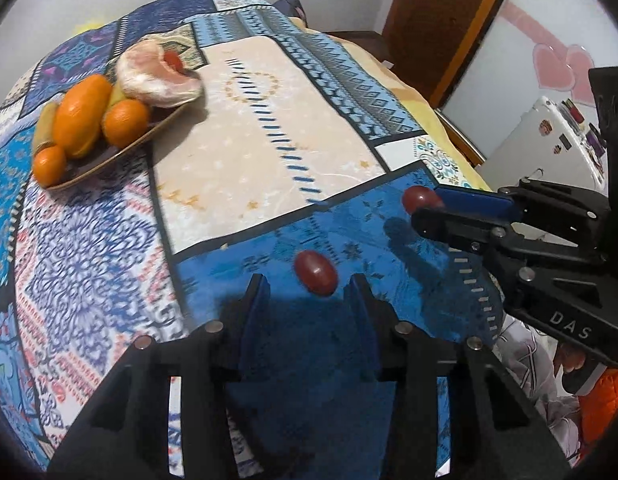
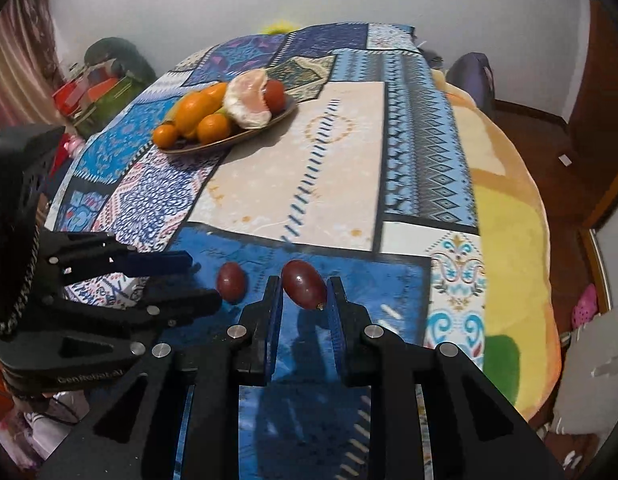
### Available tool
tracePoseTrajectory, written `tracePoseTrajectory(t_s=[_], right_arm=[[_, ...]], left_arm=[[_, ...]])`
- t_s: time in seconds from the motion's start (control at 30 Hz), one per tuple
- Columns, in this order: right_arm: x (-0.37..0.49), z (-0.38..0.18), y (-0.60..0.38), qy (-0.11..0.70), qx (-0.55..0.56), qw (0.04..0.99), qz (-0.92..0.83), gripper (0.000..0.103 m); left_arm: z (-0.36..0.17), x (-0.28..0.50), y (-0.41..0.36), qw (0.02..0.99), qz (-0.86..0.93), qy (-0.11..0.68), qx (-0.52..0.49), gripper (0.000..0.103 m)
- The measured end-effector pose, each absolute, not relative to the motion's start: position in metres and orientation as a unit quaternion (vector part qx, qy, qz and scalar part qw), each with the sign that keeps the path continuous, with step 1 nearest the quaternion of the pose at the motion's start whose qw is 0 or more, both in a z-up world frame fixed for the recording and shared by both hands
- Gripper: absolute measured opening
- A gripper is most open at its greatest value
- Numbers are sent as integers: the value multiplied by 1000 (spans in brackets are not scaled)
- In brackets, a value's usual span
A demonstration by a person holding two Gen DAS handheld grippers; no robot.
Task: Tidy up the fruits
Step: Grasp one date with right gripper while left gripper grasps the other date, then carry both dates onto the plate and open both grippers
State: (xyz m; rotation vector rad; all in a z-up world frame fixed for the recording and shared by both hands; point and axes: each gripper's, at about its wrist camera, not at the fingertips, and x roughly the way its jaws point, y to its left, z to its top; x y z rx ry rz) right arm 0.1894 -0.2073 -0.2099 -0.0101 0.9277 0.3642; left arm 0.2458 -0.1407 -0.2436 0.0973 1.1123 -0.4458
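- The right tongs [image 2: 303, 286] are clamped on a dark red grape [image 2: 303, 285], held clear above its shadow on the bedspread [image 2: 293, 168].
- The left tongs [image 1: 307, 285] stand apart, their blue pads on either side of a second grape [image 1: 315, 272] that lies on the blue patch of the spread; the pads do not press on it.
- Lettering on the right tool's body reads "DAS"; on the left tool's body a faint word starts "Gen", the rest too blurred to read.
- A brown dish [image 2: 245, 136] sits far back on the spread, holding oranges [image 2: 213, 128], a peeled pomelo [image 2: 249, 100] and a tomato [image 2: 276, 95].
- Between the grapes and the dish the cream patch lies bare.
- On the right, the spread ends over a yellow blanket [image 2: 517, 216], then wooden floor.
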Motion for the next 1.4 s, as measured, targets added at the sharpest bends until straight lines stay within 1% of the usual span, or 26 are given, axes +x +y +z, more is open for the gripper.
tracePoseTrajectory(t_s=[0.07, 0.1, 0.13, 0.23, 0.47, 1.1, 1.4], right_arm=[[190, -210, -212, 444, 0, 879, 173, 20], [191, -210, -214, 444, 3, 879, 174, 20], [191, -210, -215, 443, 5, 879, 174, 20], [191, -209, -216, 441, 7, 880, 176, 20], [194, -203, -210, 432, 1, 883, 181, 20], [218, -162, -138, 379, -46, 896, 227, 20], [238, -146, -98, 354, -49, 898, 256, 20]], left_arm=[[-247, 249, -147, 822, -212, 525, 52, 35], [-249, 250, -149, 821, -213, 527, 54, 30], [-251, 251, -150, 819, -213, 529, 56, 22], [-255, 253, -149, 819, -216, 530, 48, 22], [-244, 256, -129, 830, -202, 519, 29, 21], [-161, 263, -19, 904, -107, 414, -13, 21], [-148, 278, 20, 915, -81, 393, -37, 21]])
